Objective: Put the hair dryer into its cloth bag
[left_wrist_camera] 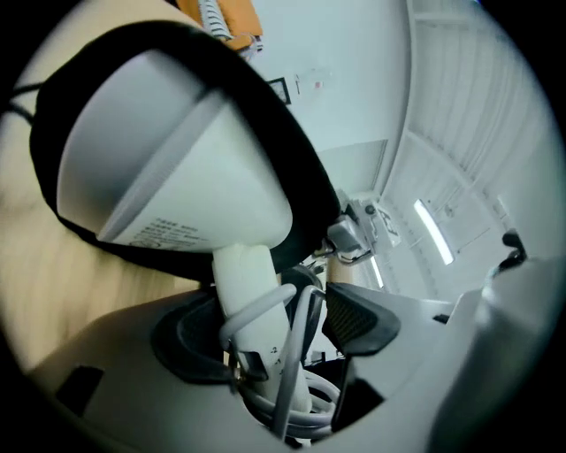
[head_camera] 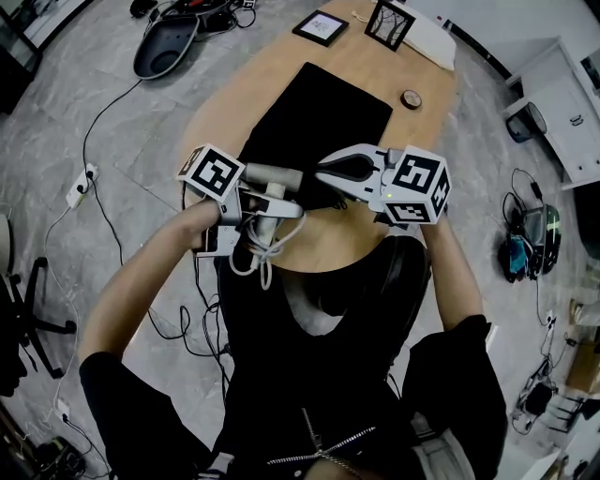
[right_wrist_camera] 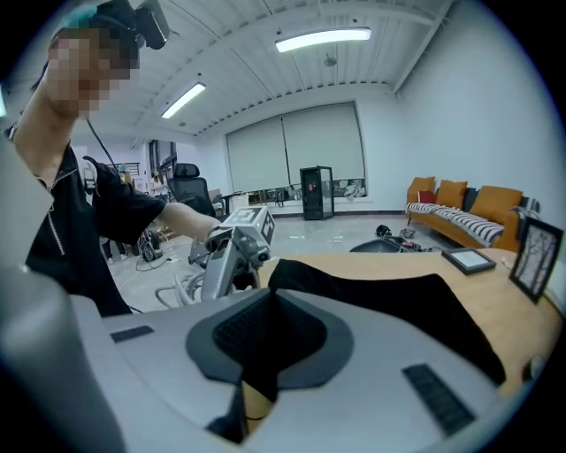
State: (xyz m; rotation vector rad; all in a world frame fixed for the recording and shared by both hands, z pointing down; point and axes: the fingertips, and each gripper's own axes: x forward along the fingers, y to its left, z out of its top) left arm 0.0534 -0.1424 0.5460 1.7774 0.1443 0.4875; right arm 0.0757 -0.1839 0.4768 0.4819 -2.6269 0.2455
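Observation:
The white hair dryer hangs over the table's near edge, its barrel nosed into the mouth of the black cloth bag. In the left gripper view the bag's dark rim wraps round the barrel. The dryer's handle and looped cord stand between the jaws of my left gripper; the right pad stands off the handle. My right gripper is shut on the bag's near edge, and black cloth runs out from between its jaws.
The bag lies along an oval wooden table. Two picture frames and a small round object sit at its far end. The dryer's cord dangles off the near edge. Cables and a chair base lie on the floor.

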